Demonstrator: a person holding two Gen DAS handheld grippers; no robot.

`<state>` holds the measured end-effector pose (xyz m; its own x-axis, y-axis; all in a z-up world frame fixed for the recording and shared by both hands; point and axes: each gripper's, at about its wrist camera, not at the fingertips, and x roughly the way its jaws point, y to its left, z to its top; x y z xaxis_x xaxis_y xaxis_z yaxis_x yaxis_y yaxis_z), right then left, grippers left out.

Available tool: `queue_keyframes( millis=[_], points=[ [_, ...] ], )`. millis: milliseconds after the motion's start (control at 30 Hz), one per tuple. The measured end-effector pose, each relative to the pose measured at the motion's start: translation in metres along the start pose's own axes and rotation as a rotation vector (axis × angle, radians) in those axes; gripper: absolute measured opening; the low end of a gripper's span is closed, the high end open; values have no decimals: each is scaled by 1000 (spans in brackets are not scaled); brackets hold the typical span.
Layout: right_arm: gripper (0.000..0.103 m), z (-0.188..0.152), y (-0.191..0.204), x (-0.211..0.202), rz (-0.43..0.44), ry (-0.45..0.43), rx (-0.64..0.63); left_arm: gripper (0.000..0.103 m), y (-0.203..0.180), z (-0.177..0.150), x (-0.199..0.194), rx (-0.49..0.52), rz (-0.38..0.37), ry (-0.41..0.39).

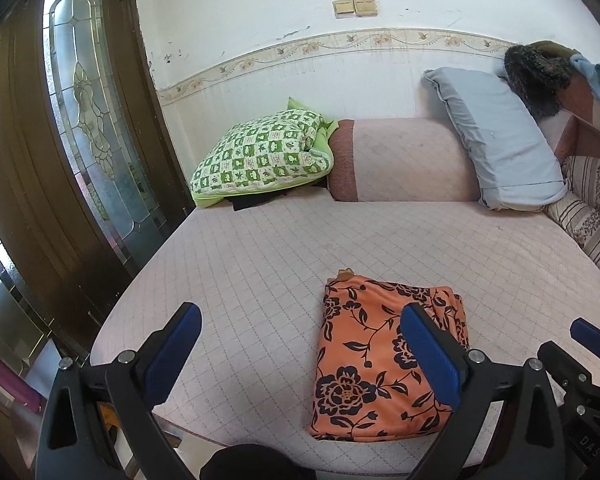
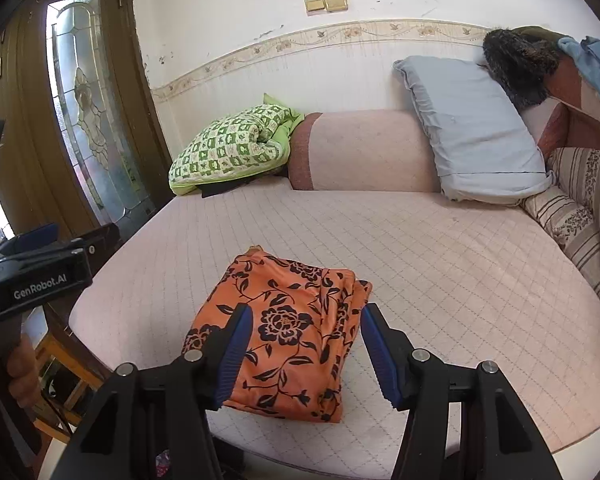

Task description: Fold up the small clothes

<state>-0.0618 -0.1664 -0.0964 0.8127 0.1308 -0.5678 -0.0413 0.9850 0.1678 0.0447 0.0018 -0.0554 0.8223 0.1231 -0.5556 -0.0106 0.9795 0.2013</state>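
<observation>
An orange floral garment [image 1: 384, 360] is shown folded into a compact rectangle on the quilted pink mattress [image 1: 260, 256], lower centre-right of the left wrist frame and lower centre of the right wrist frame [image 2: 284, 332]. The left gripper [image 1: 300, 352] is held above the near edge with jaws spread wide, nothing between them. The right gripper [image 2: 306, 356] is likewise parted and empty over the garment. A green checked quilt [image 2: 228, 148] and grey pillow [image 2: 472, 132] are seen along the far wall.
</observation>
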Motion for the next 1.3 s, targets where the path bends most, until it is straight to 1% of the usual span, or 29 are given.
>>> queue_keyframes(
  millis=[233,333,433,667,900,1300],
  points=[
    [60,1,9,2,5,10,21,100,10,-2,-5,-5,8,-3],
    [60,1,10,4,25,22,37,100,15,-3,-9,-12,10,-9],
    [60,1,15,1,22,17,18,100,20,-4,-13,-20,4,-15],
    [60,6,25,-11,20,-8,-4,100,26,-5,-25,-7,-15,-39],
    [60,10,40,-21,10,-33,-45,100,37,-4,-36,-21,-30,-67],
    [60,12,51,-26,4,-40,-75,100,44,-4,-43,-31,-55,-76]
  ],
)
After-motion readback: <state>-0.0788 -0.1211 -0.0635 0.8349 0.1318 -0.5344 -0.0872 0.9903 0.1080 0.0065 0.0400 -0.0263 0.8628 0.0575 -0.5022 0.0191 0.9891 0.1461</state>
